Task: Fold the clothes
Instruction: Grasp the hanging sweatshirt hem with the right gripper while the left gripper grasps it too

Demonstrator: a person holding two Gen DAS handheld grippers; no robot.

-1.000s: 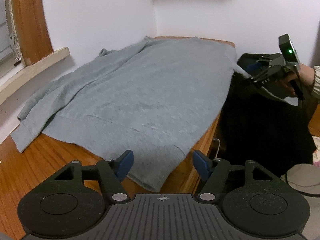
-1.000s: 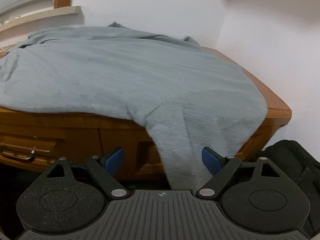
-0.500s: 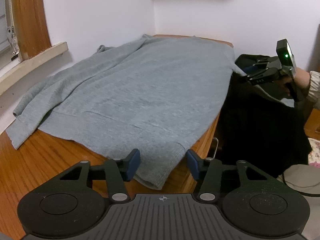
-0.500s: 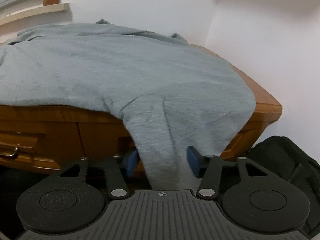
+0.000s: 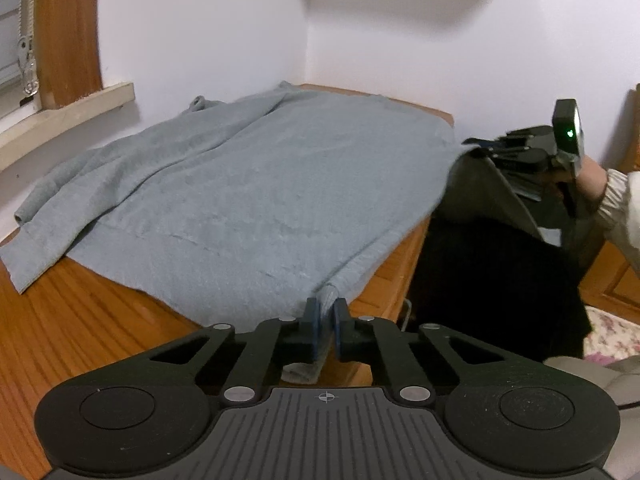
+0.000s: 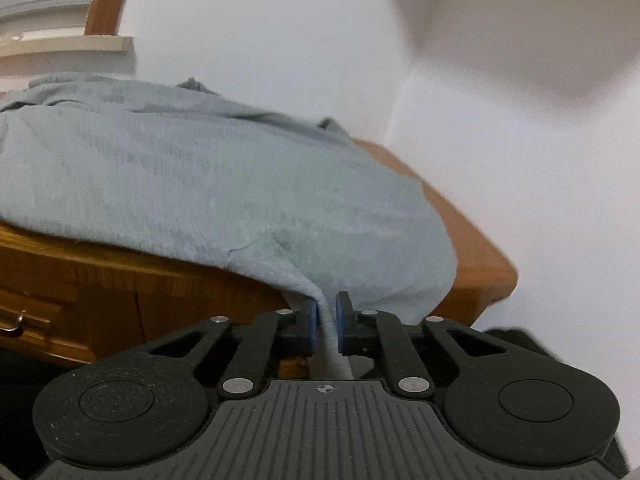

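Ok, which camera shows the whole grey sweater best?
The left wrist view: the grey sweater lies spread across the wooden desk, far sleeve included. The right wrist view shows only its near overhanging edge, side-on.

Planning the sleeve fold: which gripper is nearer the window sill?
Left. The left gripper grips the sweater hem nearer the window sill; the right gripper holds the far sleeve.

Change over the last second. The left gripper [image 5: 325, 314], open a second ago with its blue pads well apart, has closed on the near corner of the grey sweater [image 5: 248, 200], pinching a fold at the hem. The right gripper [image 6: 326, 316], likewise open before, has closed on the sleeve [image 6: 332, 344] hanging over the dresser [image 6: 120, 288] edge, drawing it taut.
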